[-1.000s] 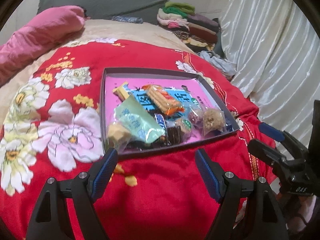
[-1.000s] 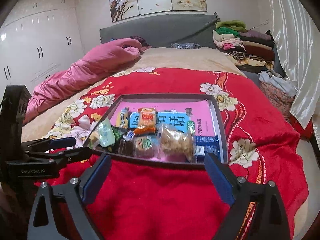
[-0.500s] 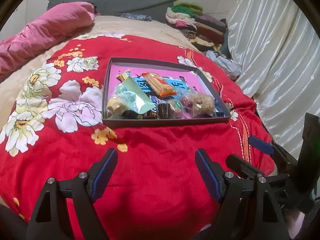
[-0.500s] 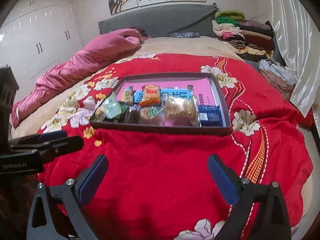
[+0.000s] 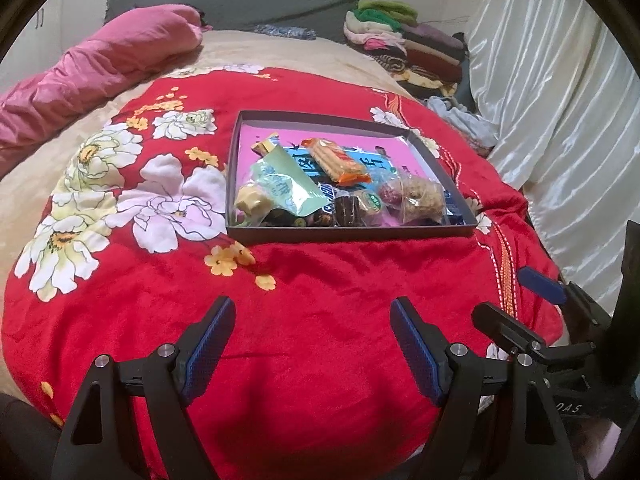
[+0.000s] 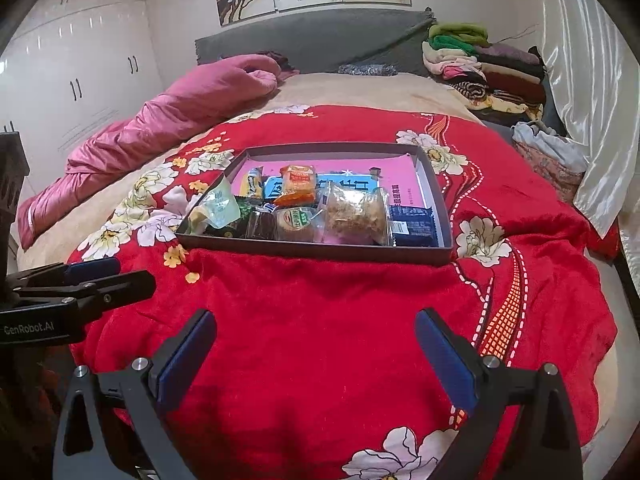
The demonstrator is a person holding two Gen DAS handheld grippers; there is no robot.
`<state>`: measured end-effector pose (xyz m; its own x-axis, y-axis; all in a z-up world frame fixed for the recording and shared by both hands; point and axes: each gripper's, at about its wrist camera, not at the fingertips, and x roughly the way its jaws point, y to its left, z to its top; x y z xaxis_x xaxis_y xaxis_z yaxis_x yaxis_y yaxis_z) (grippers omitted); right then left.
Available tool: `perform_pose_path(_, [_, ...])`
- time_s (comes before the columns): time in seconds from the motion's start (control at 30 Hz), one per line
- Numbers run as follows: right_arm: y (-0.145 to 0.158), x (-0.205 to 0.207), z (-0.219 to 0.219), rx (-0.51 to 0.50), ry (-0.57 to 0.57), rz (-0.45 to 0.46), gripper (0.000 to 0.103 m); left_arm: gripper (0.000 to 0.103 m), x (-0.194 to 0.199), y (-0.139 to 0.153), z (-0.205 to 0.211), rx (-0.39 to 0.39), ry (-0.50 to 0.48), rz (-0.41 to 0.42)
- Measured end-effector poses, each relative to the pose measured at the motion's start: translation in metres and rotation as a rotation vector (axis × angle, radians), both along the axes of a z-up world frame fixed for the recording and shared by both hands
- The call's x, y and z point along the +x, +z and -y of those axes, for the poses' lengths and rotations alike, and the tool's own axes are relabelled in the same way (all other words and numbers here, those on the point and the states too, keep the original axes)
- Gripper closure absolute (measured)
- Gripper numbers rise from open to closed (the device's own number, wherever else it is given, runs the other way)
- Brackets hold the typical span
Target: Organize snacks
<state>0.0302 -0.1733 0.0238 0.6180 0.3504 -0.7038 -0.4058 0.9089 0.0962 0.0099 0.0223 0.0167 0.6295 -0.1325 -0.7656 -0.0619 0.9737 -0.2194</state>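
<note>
1. A shallow dark box (image 5: pixel 348 234) is seen lying flat on a red flowered blanket (image 5: pixel 320 280) spread over a bed; in the left wrist view it lies at about 12 o'clock from the left tool (image 5: pixel 312 344), well apart from it.
2. The snacks are gathered inside the box, mostly crowded against its near wall, over a pink printed bottom.
3. A pale green packet (image 5: pixel 282 186) is found at the 9 o'clock side of the heap, with an orange biscuit packet (image 5: pixel 338 160) lying slantwise beside it toward 1 o'clock.
4. A clear bag of crumbly brown pieces (image 6: pixel 354 212) is seen toward the 3 o'clock side of the heap, and a dark blue wrapper (image 6: pixel 412 224) is placed just beside it, next to the box's right wall.
5. The left tool is held wide apart over bare blanket, nothing being between its blue pads.
6. The right tool (image 6: pixel 316 350) is likewise spread wide and empty, the box being at its 12 o'clock, well apart.
7. Each tool is visible at the other view's edge: the right at 4 o'clock, the left at 9 o'clock.
8. A pink quilt (image 6: pixel 180 120) is bunched at 10 o'clock, and folded clothes (image 6: pixel 484 68) are stacked at 1 o'clock beside a white curtain (image 5: pixel 552 92).
</note>
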Motion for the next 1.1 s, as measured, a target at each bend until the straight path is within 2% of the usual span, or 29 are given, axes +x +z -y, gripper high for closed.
perform_pose_path(1.1, [-0.0026,0.0015,0.0071,0.0,-0.02,-0.013,0.002,0.022,-0.0001,0.0003,0.0002,0.057,0.023,-0.016])
